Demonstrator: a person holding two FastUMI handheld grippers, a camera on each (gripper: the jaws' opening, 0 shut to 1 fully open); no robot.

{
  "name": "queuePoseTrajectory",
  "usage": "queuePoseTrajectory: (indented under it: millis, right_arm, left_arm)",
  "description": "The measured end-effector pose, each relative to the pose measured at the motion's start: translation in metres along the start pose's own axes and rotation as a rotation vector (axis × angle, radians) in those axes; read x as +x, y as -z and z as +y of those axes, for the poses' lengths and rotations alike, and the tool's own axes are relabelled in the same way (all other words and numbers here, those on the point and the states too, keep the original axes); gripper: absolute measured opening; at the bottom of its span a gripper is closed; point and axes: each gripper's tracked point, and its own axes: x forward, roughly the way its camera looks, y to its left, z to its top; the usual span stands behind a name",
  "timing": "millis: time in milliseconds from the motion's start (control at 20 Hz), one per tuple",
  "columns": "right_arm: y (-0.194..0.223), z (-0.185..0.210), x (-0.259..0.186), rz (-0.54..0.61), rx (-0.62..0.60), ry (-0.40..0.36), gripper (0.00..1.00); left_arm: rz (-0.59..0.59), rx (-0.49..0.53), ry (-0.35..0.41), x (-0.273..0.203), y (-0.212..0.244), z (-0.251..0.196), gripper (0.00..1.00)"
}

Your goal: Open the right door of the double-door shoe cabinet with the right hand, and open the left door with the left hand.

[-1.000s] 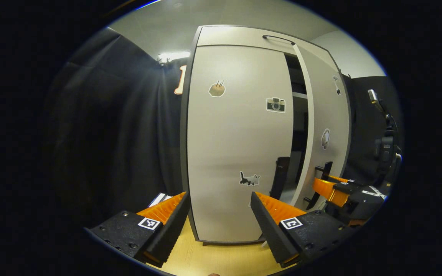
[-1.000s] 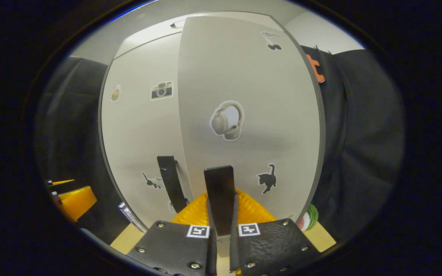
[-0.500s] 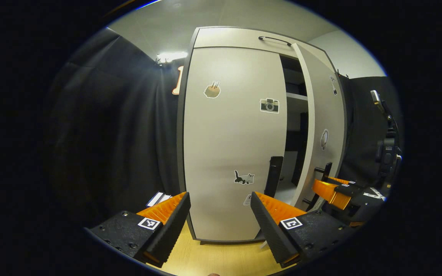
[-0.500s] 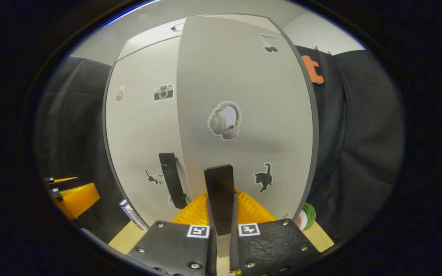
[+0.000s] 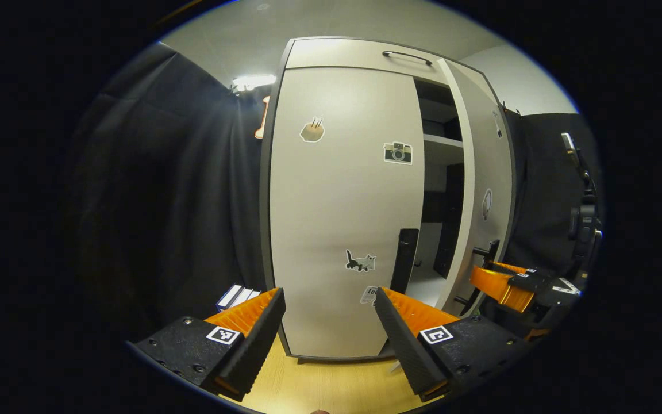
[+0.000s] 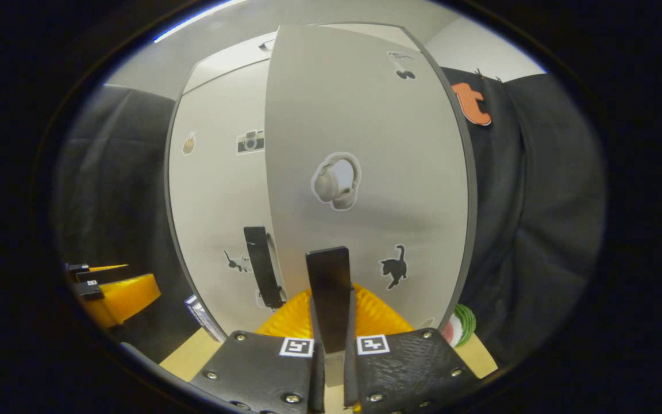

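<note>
In the right gripper view, the right gripper (image 6: 331, 322) is clenched on the dark vertical handle of the right door (image 6: 329, 287): both fingers press against its sides, and the handle's lower end is hidden between them. The right door (image 6: 365, 126) fills the middle of that view, swung out from the shoe cabinet (image 5: 354, 53), carrying a headphones sticker (image 6: 337, 181) and a black cat sticker (image 6: 393, 268); a further sticker near its top edge is too distorted to identify. To its left the left door (image 6: 216, 190) lies flat and closed, with its own dark handle (image 6: 262, 267) just beside the gap. In the left gripper view, the left gripper (image 5: 328, 330) hangs released in front of the left door (image 5: 342, 201), its fingers spread wide apart and touching nothing. The opening between the two doors shows a shelf (image 5: 443, 141) and a dim interior whose contents cannot be made out. The right gripper (image 5: 506, 284) appears at the far right, partly cut off at the edge, against the edge-on right door (image 5: 483, 172). A small boxed item (image 5: 236, 296) at the cabinet's foot is half hidden behind the left finger.
</note>
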Motion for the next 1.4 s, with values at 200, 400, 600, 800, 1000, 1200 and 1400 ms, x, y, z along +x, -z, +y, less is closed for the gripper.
queuePoseTrajectory:
  millis: [200,400,600,800,1000,1200,1400]
  right_arm:
    - [0.001,-0.002,-0.003,0.003,-0.020,-0.038,0.13]
    - [0.001,-0.005,-0.007,0.011,-0.029,-0.088,0.13]
    - [0.001,-0.007,-0.010,0.020,-0.039,-0.139,0.13]
    - [0.001,-0.009,-0.014,0.031,-0.034,-0.196,0.13]
    - [0.000,-0.013,-0.021,0.032,-0.039,-0.244,0.13]
    - [-0.001,-0.022,-0.029,0.026,-0.023,-0.275,0.17]
    - [-0.002,-0.035,-0.037,0.011,-0.022,-0.292,0.13]
  left_arm:
    - [0.006,-0.006,0.000,0.000,0.002,0.001,0.98]
    - [0.008,-0.010,-0.002,-0.001,0.003,0.002,0.98]
    - [0.014,-0.013,0.009,0.000,0.005,-0.001,0.98]
    - [0.025,-0.009,0.020,0.000,0.009,-0.005,0.98]
    - [0.029,-0.006,0.041,0.002,0.012,-0.014,0.98]
    - [0.037,-0.007,0.060,0.004,0.016,-0.022,0.98]
    - [0.047,-0.022,0.098,0.008,0.021,-0.038,0.98]
